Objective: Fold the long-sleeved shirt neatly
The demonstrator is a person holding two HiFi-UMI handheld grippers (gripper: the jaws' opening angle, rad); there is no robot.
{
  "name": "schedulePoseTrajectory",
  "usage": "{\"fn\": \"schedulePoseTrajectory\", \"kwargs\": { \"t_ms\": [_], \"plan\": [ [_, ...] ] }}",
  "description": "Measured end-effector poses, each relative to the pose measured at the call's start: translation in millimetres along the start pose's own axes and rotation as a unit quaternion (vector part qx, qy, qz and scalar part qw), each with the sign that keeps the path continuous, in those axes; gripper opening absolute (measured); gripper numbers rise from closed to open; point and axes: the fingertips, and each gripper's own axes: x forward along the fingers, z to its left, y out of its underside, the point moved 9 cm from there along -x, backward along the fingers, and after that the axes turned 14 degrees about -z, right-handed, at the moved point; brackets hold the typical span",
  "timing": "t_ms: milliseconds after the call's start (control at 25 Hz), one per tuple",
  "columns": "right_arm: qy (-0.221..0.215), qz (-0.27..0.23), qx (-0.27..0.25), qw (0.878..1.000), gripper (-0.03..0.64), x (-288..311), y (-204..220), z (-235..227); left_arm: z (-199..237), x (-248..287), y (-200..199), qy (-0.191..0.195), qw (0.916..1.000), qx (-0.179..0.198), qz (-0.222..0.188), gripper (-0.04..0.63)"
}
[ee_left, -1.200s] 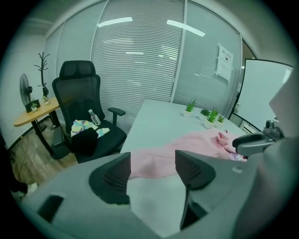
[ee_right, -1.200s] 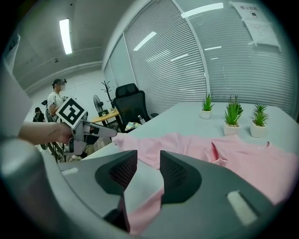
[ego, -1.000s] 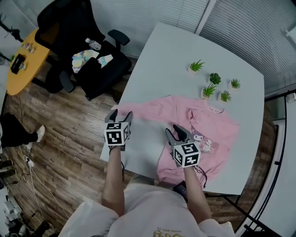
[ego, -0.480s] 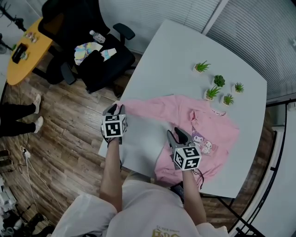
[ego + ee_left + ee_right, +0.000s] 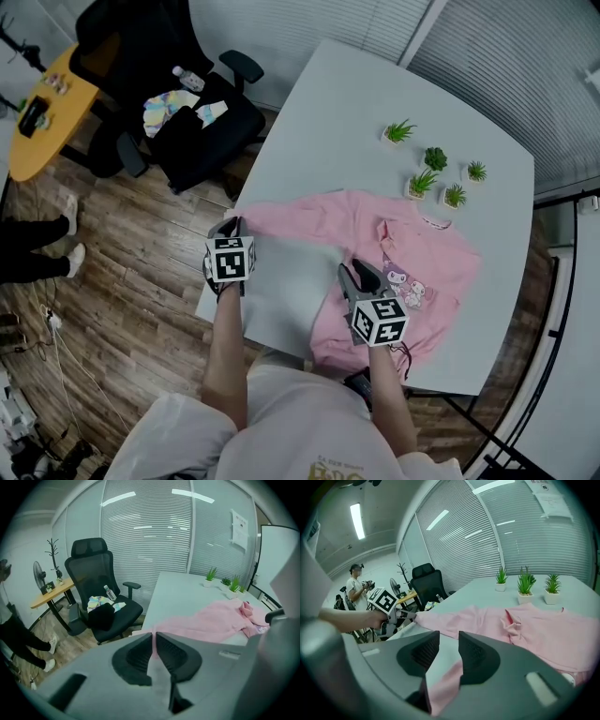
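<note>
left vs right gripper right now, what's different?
Grip: left gripper jaws have just closed on the sleeve tip; right gripper jaws, also closing, stand apart, cloth between them unpinched. Place: left gripper at the table edge, right gripper by the shirt body. Both angle down at the shirt.

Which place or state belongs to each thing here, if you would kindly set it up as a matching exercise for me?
Things:
1. left hand-held gripper
2. right hand-held gripper
3. plants
4. bottle

Places or states:
A. on the chair
B. shut on the sleeve end
C. on the table, beyond the shirt
D. open, with shirt cloth between its jaws

Pairs: 1-B, 2-D, 3-C, 4-A.

The jaws of both hand-held grippers have just been closing.
</note>
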Motion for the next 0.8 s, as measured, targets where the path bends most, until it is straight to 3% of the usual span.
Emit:
{"fn": "schedulePoseTrajectory", "kwargs": {
  "t_ms": [400,800],
  "plan": [
    [0.026,-0.024,0.008,0.999,0.138,-22,-11,-11,-15,-10,-16,0.005,0.9995,0.006,-0.03,0.029],
    [0.05,-0.045,0.014,0.998,0.135,-50,-20,-23,-49,-19,-49,0.036,0.9961,0.02,-0.078,0.029]
  ]
}}
